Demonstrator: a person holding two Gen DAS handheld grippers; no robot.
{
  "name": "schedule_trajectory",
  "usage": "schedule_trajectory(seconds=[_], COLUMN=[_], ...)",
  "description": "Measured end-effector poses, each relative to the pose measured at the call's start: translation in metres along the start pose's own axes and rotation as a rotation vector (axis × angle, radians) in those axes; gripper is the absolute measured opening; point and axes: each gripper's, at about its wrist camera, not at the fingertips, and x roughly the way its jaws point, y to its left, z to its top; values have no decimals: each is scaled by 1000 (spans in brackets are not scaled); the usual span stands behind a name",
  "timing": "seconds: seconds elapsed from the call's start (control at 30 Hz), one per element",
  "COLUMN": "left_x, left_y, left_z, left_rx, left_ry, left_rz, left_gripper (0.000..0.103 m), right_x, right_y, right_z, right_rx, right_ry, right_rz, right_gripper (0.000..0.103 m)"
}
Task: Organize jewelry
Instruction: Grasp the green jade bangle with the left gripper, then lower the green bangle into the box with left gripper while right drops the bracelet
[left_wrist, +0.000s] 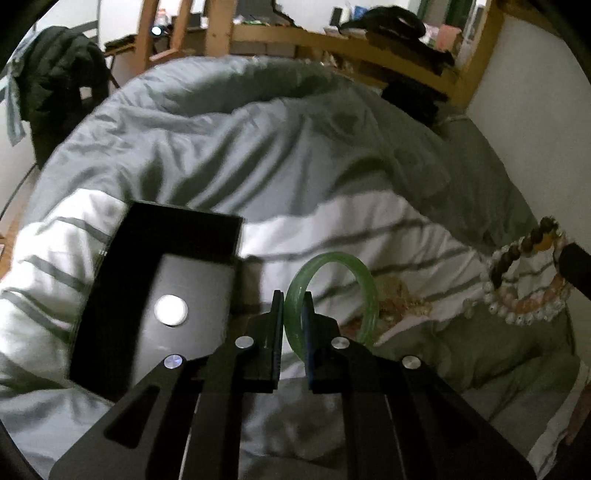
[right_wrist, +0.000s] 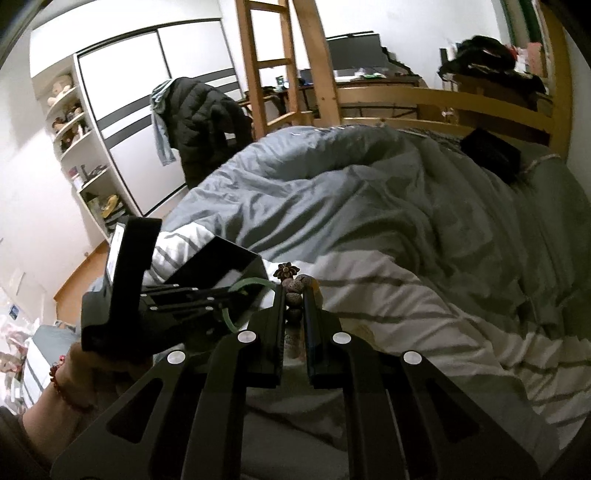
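Left claw (left_wrist: 293, 299) was clamped on a green bangle (left_wrist: 364, 291), ring upright; the open black box (left_wrist: 162, 280) lay just left of it. Right claw (right_wrist: 294, 291) gripped bead strands (right_wrist: 295, 286).

Rumpled grey duvet (right_wrist: 369, 192), wooden bed frame (right_wrist: 406, 99), perhaps a sliding-door wardrobe (right_wrist: 147, 110).

The box (left_wrist: 159, 295) sits on the duvet (left_wrist: 258, 155), left of the left gripper (left_wrist: 293, 310), which pinches the bangle (left_wrist: 354, 284). Right of the bangle, a chain (left_wrist: 399, 299) lies on the duvet; farther right hang beads (left_wrist: 524, 280), pinched in the right gripper (right_wrist: 294, 306). Behind the duvet stands the bedframe (left_wrist: 369, 51).
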Motion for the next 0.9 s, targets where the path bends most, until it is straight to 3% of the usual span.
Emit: schedule_trajectory(seconds=[0.43,0.9], left_x=[-49,-36], left_y=[68,101], left_z=[17,11], left_rx=[-64,-106], left_ry=[-91,-19], left_rz=[136,164], left_gripper=[10,12], right_x=[37,101], right_y=[47,79], right_z=[31,39], right_rx=[-29,-7], right_ry=[34,127], right_rz=[126,223], right_gripper=[10,10])
